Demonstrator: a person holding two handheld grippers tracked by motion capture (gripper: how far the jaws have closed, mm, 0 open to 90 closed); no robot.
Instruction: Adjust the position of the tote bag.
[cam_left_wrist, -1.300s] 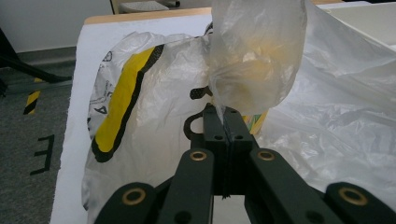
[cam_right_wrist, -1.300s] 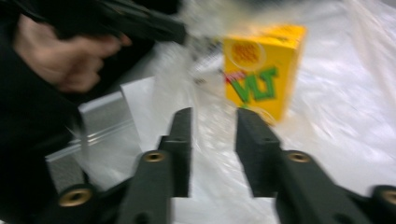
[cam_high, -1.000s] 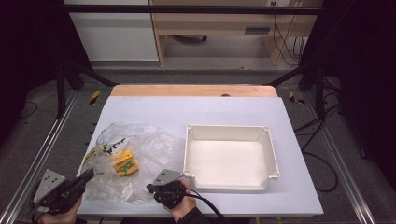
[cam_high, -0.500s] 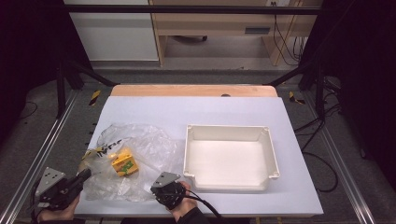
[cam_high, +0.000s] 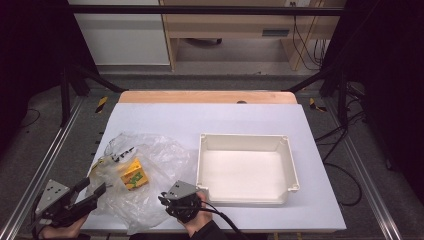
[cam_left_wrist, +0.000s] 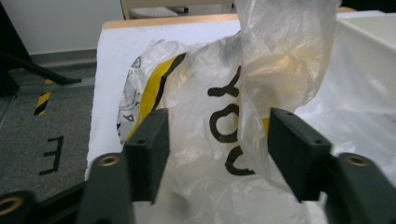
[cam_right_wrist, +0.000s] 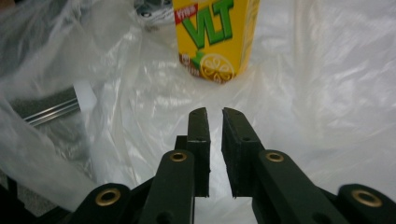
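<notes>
Lying on the white worktop (cam_high: 250, 120) is a see-through plastic bag (cam_high: 150, 165) with black letters and a yellow stripe on it. It sits on the left part, close to the near edge. Inside the bag is a yellow drink carton (cam_high: 134, 175) with green letters and a lemon picture.

The left tongs (cam_high: 97, 192) are at the bag's left near corner. Their two black jaws have just been opening, and now they stand wide apart. In the left gripper view, crumpled plastic from the bag (cam_left_wrist: 233, 116) sits between the jaws, but the pads do not press on it.

The right tongs (cam_high: 164, 200) are at the bag's near edge, on its right side. Their jaws have just been opening a little, and only a thin gap shows between them. In the right gripper view, the jaws (cam_right_wrist: 215, 116) rest above the flat plastic and hold nothing. The carton (cam_right_wrist: 215, 37) stands just beyond their tips.

To the right of the bag is a white tray (cam_high: 291, 170). The right tongs are just beside its near left corner.
</notes>
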